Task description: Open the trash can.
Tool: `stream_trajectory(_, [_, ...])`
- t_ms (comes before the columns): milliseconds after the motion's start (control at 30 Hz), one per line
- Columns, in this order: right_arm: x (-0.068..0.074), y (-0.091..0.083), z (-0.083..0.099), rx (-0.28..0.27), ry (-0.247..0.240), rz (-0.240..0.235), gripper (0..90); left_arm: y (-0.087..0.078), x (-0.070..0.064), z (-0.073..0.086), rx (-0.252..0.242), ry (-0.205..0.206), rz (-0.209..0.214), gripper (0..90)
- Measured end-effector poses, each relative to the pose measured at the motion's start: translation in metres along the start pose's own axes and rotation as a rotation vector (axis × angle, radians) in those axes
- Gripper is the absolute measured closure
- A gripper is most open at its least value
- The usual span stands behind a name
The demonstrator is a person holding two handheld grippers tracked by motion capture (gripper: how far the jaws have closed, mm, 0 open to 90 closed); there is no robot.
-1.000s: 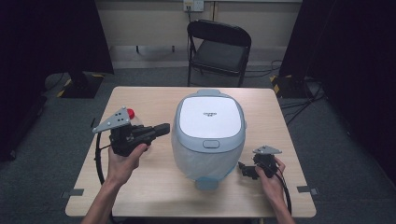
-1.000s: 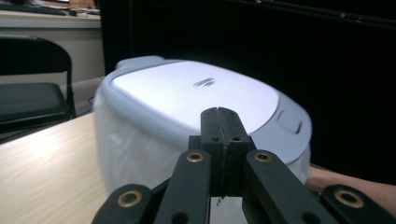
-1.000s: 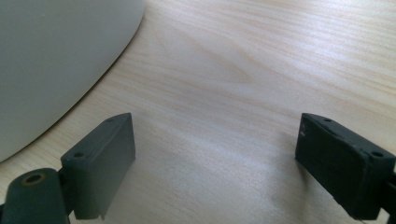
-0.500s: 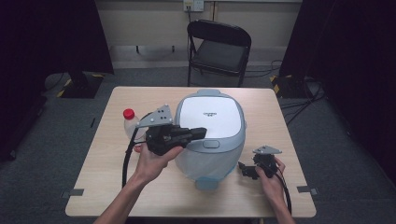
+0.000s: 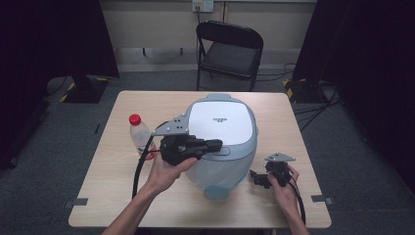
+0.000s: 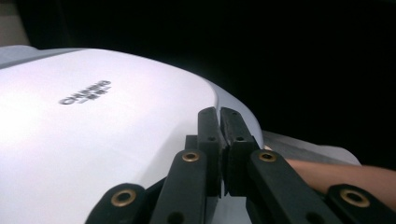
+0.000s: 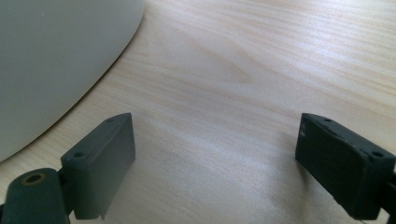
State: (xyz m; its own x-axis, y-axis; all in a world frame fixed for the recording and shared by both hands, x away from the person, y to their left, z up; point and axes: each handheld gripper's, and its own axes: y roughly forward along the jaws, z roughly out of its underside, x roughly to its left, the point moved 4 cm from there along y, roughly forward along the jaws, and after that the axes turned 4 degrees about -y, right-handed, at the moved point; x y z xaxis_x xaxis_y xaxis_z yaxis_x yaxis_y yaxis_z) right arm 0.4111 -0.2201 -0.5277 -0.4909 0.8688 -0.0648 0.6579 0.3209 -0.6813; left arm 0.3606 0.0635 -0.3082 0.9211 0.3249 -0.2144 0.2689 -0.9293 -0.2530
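A large rice cooker (image 5: pixel 222 122) with a white lid and pale blue body stands mid-table. My left gripper (image 5: pixel 217 144) is shut with nothing in it, its tips over the front of the lid by the grey latch button (image 5: pixel 221 151). From the left gripper view, the jaws (image 6: pixel 219 128) press together just above the white lid (image 6: pixel 93 140). My right gripper (image 5: pixel 254 175) rests low on the table to the cooker's right, open and holding nothing. In the right gripper view its pads (image 7: pixel 116 140) are wide apart over bare wood, with the cooker's wall (image 7: pixel 56 60) at left.
A clear plastic bottle (image 5: pixel 139 132) with a red cap stands left of the cooker, just behind my left hand. A black folding chair (image 5: pixel 229 49) stands beyond the table's far edge. The wooden table (image 5: pixel 122 196) has free room at the front left.
My left gripper has travelled right from the table's left side to the front of the cooker's lid, which uncovered the bottle. The right gripper has stayed put.
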Motion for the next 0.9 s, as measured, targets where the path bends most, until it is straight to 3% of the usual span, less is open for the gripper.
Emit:
stream_trajectory(100, [0.0, 0.0, 0.0, 0.0, 0.0, 0.0, 11.0, 0.0, -0.003, -0.001, 0.022, 0.037, -0.004, 89.4])
stream_trajectory(467, [0.0, 0.0, 0.0, 0.0, 0.0, 0.0, 11.0, -0.002, -0.006, 0.0, 0.056, 0.064, 0.014, 90.0])
stream_trajectory(733, [0.0, 0.0, 0.0, 0.0, 0.001, 0.0, 11.0, -0.005, -0.001, 0.001, 0.015, 0.021, 0.013, 89.3])
stream_trajectory(900, [0.0, 0.0, 0.0, -0.001, -0.001, 0.0, 11.0, -0.013, 0.004, 0.002, 0.002, 0.024, 0.01, 83.2])
